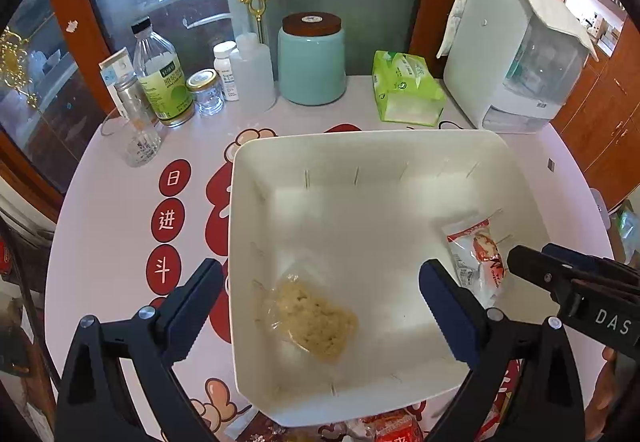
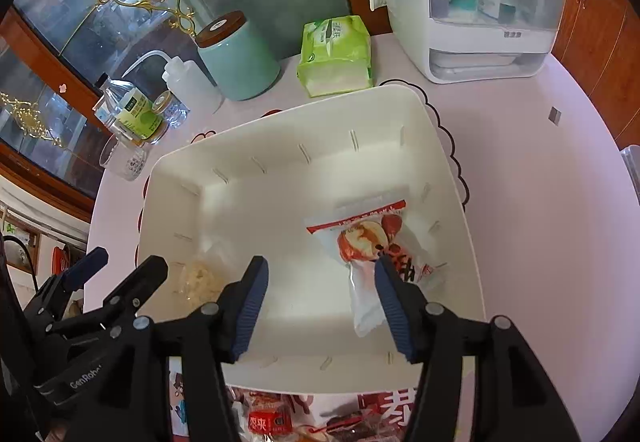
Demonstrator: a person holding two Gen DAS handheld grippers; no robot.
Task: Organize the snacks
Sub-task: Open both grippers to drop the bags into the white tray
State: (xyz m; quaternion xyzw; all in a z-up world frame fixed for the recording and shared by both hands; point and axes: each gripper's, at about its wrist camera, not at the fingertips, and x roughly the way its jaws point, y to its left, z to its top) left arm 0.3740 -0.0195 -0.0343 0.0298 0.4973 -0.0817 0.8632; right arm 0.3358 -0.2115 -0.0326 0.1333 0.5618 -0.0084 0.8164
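One white rectangular plastic bin [image 1: 360,162] stands on the pink round table [image 1: 120,202] and holds two snacks. The first is a clear packet of pale yellow crumbly cake [image 1: 316,318], lying on the bin floor near its left wall. The second is a white and red wrapped snack packet [image 2: 368,250], lying against the bin's right side.

The left hand-held gripper [image 1: 320,306] hangs over the bin with its jaws spread wide, one finger outside the left wall and one inside; the yellow packet lies below between them, untouched. The right hand-held gripper [image 2: 320,306] is partly open above the bin floor, its right finger just over the lower end of the white and red packet, with nothing clamped.

More wrapped snacks with red labels [image 2: 268,418] lie on the table at the bin's near edge; how many I cannot tell.

Behind the bin stand one teal jar with a brown lid [image 1: 312,58], one green tissue pack [image 1: 404,86], one white countertop appliance [image 1: 512,54], and a cluster of bottles and small jars [image 1: 172,82] at the left.
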